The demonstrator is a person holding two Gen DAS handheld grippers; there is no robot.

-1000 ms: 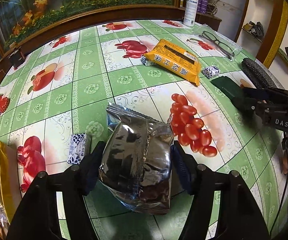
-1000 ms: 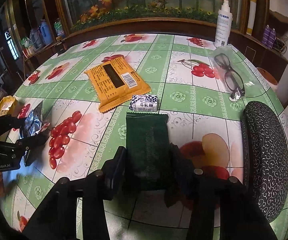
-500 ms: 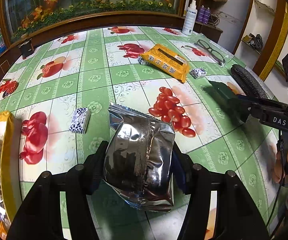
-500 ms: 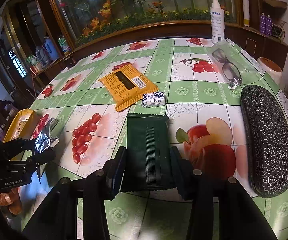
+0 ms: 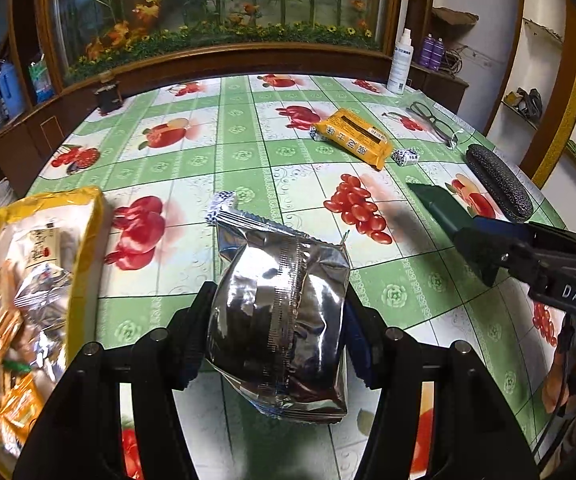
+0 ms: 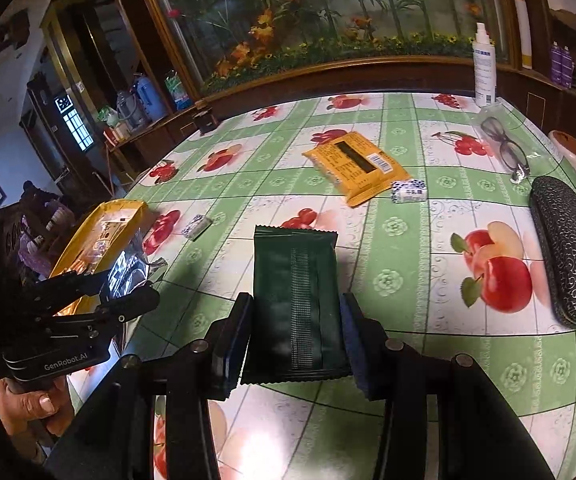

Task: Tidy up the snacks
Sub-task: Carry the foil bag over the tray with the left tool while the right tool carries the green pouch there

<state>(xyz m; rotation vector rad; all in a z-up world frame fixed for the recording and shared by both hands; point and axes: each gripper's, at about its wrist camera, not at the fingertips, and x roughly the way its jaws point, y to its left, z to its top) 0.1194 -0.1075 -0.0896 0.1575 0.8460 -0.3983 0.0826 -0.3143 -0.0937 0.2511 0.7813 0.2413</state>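
Note:
My left gripper [image 5: 276, 332] is shut on a silver foil snack bag [image 5: 284, 304] and holds it above the table, right of a yellow bag [image 5: 28, 272] full of snacks. My right gripper [image 6: 296, 340] is shut on a dark green snack packet [image 6: 294, 300], lifted off the table. The right gripper with the green packet [image 5: 436, 204] also shows in the left wrist view. An orange snack pack [image 6: 358, 166] and small blue-and-white candies [image 6: 408, 192] [image 6: 196, 226] lie on the fruit-patterned tablecloth [image 6: 408, 264].
A black glasses case [image 6: 568, 252] and glasses [image 6: 504, 144] lie at the table's right edge. A white spray bottle [image 6: 484, 68] stands at the back right. A small dark box [image 5: 108, 96] sits at the far left edge. A wooden ledge with plants borders the back.
Both grippers have risen with their packets and moved left, toward the yellow bag, which now shows more fully in both views.

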